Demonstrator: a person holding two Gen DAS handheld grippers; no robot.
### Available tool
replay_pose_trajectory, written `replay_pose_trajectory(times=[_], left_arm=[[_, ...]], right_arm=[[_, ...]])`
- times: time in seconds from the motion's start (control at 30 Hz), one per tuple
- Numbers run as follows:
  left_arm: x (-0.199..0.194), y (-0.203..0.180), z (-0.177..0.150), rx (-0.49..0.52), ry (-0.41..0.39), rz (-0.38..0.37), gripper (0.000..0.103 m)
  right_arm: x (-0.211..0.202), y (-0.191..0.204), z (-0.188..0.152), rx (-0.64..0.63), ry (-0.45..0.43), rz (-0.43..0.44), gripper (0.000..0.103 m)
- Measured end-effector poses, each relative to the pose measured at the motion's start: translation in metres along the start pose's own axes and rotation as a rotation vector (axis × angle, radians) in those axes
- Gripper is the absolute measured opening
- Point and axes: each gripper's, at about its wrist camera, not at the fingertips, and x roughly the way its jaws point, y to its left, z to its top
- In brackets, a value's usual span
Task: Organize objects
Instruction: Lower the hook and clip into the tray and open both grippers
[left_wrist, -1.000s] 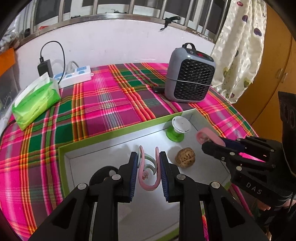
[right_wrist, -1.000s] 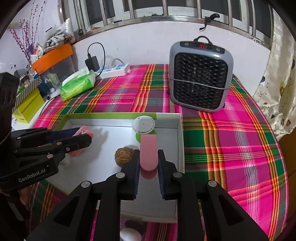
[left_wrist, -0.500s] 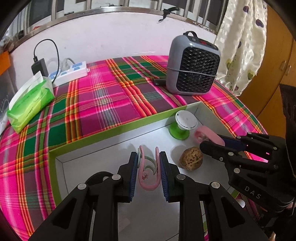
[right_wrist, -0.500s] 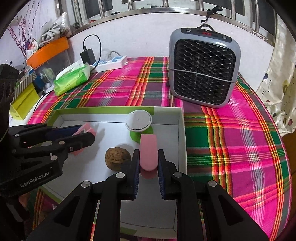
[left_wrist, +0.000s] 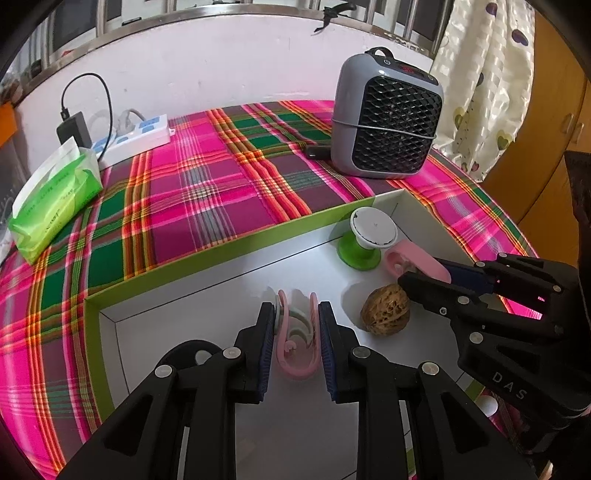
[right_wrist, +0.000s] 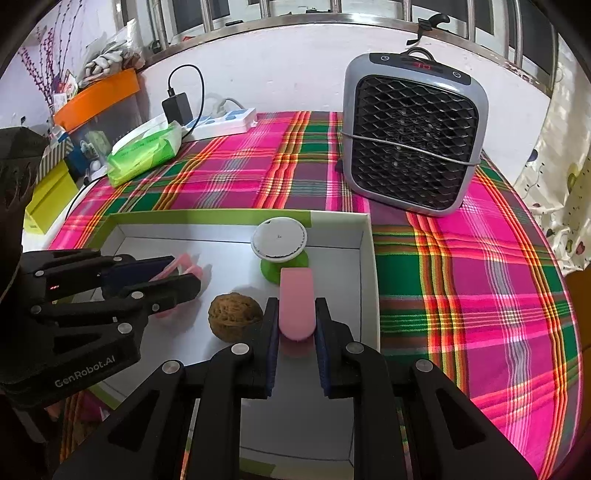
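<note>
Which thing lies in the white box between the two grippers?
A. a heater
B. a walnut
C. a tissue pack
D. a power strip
B: the walnut rests on the floor of the box, with the left gripper on one side of it and the right gripper on the other; the other three things stand on the cloth outside the box.

Both cameras look steeply down along their own gripper's fingers, close above the white tray (left_wrist: 207, 295) (right_wrist: 364, 258). The left-wrist view looks from the tray's near left, the right-wrist view from its near right. Both share the walnut (left_wrist: 385, 311) (right_wrist: 234, 318), heater (left_wrist: 388, 120) (right_wrist: 412, 136) and plaid cloth (left_wrist: 207, 199) (right_wrist: 480, 266).
</note>
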Motion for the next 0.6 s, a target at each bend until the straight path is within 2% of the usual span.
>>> replay_pose_trajectory(times=[0.6], left_arm=[[0.0014,-0.0005,-0.001,0.001,0.006,-0.001,0.022]], right_arm=[[0.0015,0.001,0.0013,0.004,0.002,-0.01,0.019]])
